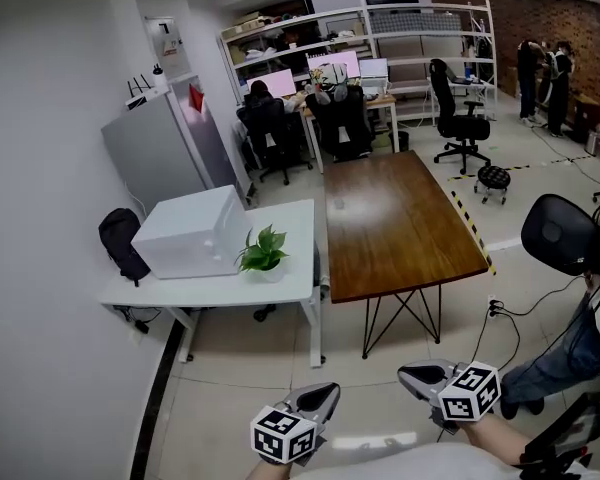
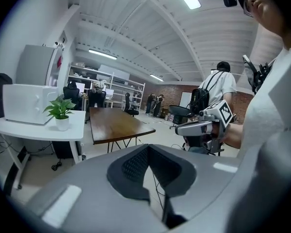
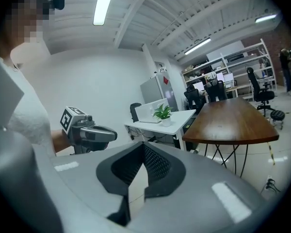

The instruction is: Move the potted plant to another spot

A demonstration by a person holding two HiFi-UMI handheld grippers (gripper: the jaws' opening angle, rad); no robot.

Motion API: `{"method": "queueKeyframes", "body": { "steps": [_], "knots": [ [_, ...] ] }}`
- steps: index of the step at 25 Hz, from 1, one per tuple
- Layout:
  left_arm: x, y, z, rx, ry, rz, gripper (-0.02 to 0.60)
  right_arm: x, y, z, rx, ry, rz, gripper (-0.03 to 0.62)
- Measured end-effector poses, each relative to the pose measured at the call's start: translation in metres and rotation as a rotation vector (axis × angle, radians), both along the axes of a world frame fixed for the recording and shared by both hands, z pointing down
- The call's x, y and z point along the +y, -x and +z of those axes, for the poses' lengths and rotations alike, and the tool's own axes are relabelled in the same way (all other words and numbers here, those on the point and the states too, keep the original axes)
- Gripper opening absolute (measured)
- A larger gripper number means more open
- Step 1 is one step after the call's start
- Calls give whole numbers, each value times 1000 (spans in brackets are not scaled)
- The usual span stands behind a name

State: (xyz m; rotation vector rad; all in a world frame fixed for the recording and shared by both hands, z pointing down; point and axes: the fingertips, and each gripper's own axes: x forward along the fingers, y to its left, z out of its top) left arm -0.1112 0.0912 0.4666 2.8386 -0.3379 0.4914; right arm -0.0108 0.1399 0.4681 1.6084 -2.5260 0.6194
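Observation:
The potted plant, green leaves in a small white pot, stands on the white table next to a white box. It also shows far off in the left gripper view as the plant and in the right gripper view as the plant. My left gripper and right gripper hang low over the floor, well short of the table. Both are shut and hold nothing. Seen along their own jaws, the left gripper and right gripper show pads closed together.
A brown wooden table on black legs stands right of the white one. A black backpack hangs at the white table's left end. A black office chair and a person's leg are at the right. Desks, chairs and shelves fill the back.

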Motion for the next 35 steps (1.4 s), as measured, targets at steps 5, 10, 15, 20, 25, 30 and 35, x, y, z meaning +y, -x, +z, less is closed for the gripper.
{"method": "queueKeyframes", "body": {
  "steps": [5, 10, 15, 20, 25, 30, 35],
  "knots": [
    [15, 30, -13, -1, -27, 38, -3, 20, 49, -13, 6, -11, 24, 5],
    [25, 65, -24, 0, -53, 62, -3, 28, 92, -21, 1, -22, 47, 5],
    [32, 83, -31, 12, -46, 60, -3, 34, 111, -30, 15, -30, 58, 5],
    [33, 86, -42, 30, -72, 75, -3, 37, 116, -41, 46, -49, 59, 5],
    [37, 88, -49, 40, -73, 74, -3, 42, 112, -49, 52, -47, 64, 5],
    [27, 92, -45, 46, -68, 58, -3, 33, 118, -46, 63, -43, 43, 5],
    [18, 99, -42, 55, -62, 52, -3, 28, 124, -40, 68, -26, 40, 5]
  ]
}}
